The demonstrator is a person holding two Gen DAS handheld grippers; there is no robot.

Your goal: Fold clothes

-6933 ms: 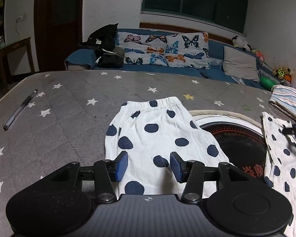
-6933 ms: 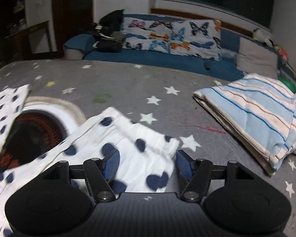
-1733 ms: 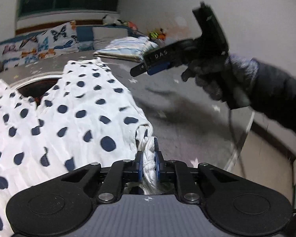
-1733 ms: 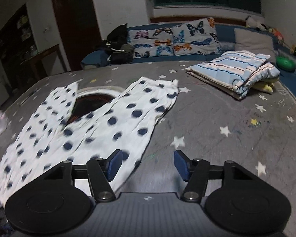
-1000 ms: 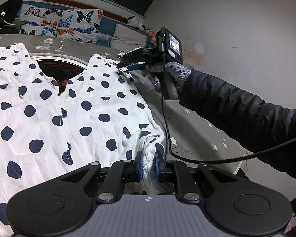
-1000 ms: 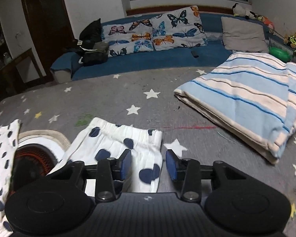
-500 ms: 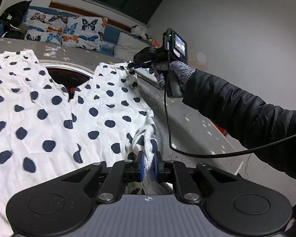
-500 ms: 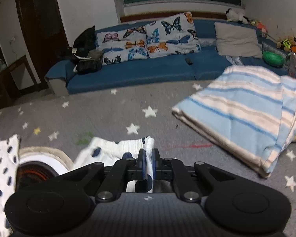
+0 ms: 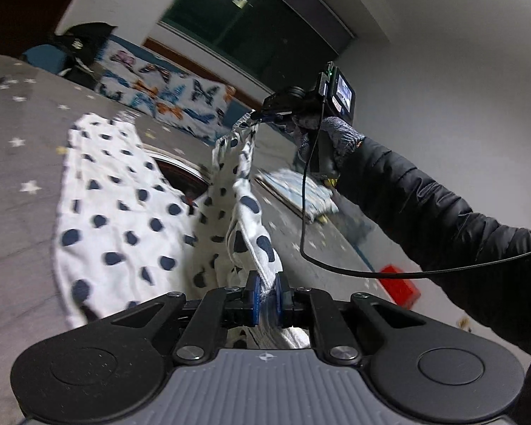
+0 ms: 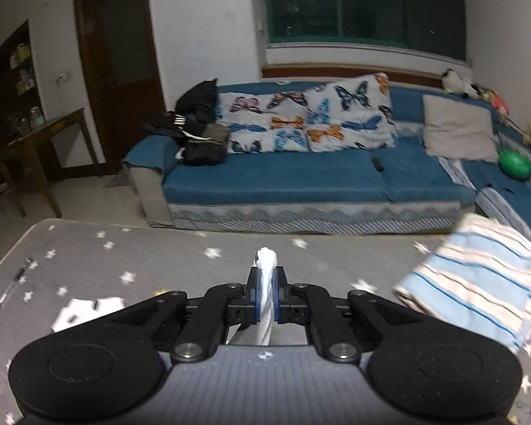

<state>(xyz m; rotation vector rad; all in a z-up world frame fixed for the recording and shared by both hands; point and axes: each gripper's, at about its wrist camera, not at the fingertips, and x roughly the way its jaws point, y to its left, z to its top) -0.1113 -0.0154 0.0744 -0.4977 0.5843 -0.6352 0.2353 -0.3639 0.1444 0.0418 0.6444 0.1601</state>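
White trousers with dark blue dots (image 9: 124, 209) lie on the grey star-print table (image 9: 14, 163). My left gripper (image 9: 264, 295) is shut on the near end of one trouser leg. That leg (image 9: 246, 209) stretches up off the table to my right gripper (image 9: 262, 115), which a gloved hand (image 9: 336, 138) holds and which pinches the leg's far end. In the right wrist view my right gripper (image 10: 264, 295) is shut on a white bunch of that cloth (image 10: 265, 258). The other leg's end (image 10: 88, 310) lies flat on the table.
A folded blue-striped blanket (image 10: 485, 279) sits at the table's right. A pen (image 10: 14, 283) lies near the left edge. Beyond the table's far edge stands a blue sofa (image 10: 301, 173) with butterfly cushions. A round dark mat (image 9: 180, 173) shows between the trouser legs.
The right gripper closed on the leg's far end and rose, lifting it off the table. The left gripper moved with its end, and the leg now hangs taut between the two.
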